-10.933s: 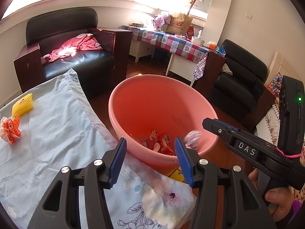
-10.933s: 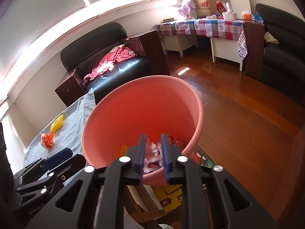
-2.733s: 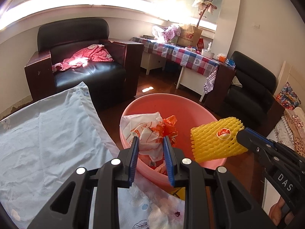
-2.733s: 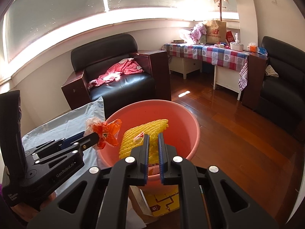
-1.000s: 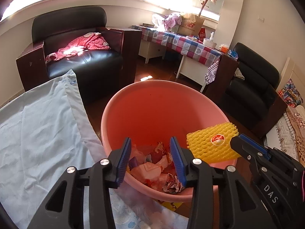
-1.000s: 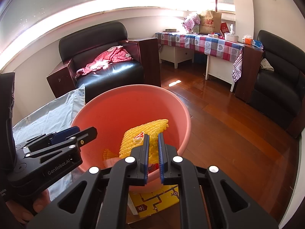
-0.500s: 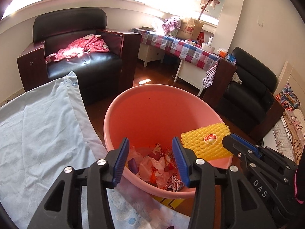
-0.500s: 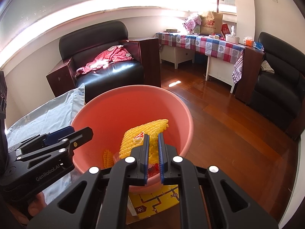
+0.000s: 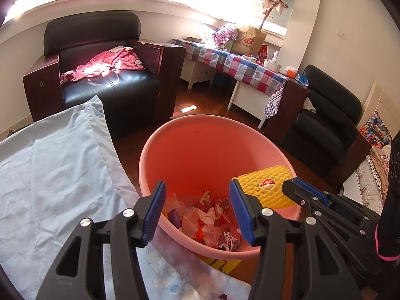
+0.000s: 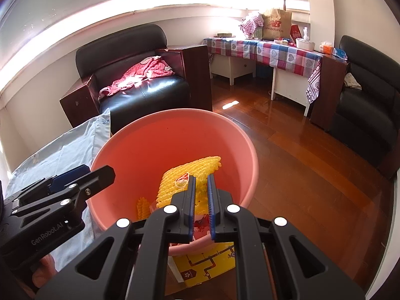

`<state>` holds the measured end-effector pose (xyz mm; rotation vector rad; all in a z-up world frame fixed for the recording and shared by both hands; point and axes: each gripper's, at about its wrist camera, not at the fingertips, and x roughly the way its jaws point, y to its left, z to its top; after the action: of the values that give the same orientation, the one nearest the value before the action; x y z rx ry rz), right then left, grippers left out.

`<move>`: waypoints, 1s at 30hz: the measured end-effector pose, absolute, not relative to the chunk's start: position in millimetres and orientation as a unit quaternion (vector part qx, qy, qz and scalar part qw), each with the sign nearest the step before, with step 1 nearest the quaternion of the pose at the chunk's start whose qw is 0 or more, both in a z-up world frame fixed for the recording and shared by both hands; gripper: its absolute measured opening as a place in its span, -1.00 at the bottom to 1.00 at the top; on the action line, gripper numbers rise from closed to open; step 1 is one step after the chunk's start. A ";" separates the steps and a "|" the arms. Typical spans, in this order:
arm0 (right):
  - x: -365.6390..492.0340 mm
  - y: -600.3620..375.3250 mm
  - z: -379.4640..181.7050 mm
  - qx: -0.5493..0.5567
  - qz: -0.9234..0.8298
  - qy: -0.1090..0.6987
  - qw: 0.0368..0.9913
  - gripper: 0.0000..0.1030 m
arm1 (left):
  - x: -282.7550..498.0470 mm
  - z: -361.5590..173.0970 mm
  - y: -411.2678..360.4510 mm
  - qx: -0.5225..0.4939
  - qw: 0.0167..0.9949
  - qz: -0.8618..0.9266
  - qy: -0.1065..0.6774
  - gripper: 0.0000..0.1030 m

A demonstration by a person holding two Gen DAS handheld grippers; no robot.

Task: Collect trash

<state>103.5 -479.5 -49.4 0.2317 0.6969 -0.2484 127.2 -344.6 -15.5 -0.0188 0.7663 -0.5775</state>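
Note:
A pink plastic basin (image 9: pixel 215 130) (image 10: pixel 250 147) stands beside the cloth-covered table and holds crumpled red and white wrappers (image 9: pixel 207 222). My right gripper (image 10: pixel 200 177) (image 9: pixel 292 185) is shut on a yellow foam fruit net (image 10: pixel 190 177) (image 9: pixel 265 185) with a round sticker, held over the basin's inside. My left gripper (image 9: pixel 197 200) hangs over the basin's near rim; its jaws are opening and nothing is between them. A second piece of yellow net (image 10: pixel 142 207) lies in the basin.
A pale blue cloth (image 9: pixel 55 175) covers the table at the left. A black armchair (image 9: pixel 105 75) with a red garment stands behind, a checked-cloth table (image 9: pixel 237 67) farther back, a black sofa (image 9: pixel 325 125) at the right. A yellow box (image 10: pixel 207 262) sits under the basin.
The left gripper's jaws have spread wider over the basin; the orange and white wrapper it held earlier lies among the trash. The right gripper still holds the yellow net in place.

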 end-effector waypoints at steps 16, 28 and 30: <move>101.2 -475.5 -44.8 0.106 -0.114 0.330 0.931 -0.57 | 127.5 -12.7 -340.8 -0.011 0.888 -0.276 0.368 0.02; 89.2 -465.8 -36.7 0.118 -0.098 0.316 0.936 -0.24 | 120.7 -3.9 -331.7 -0.013 0.893 -0.275 0.356 0.11; 87.8 -465.2 -35.6 0.120 -0.098 0.315 0.936 -0.24 | 119.6 -2.2 -331.2 -0.012 0.894 -0.273 0.354 0.15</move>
<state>87.8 -465.2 -35.6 0.2442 0.6435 -0.1997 119.6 -331.2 -2.2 -0.0239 0.7337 -0.5661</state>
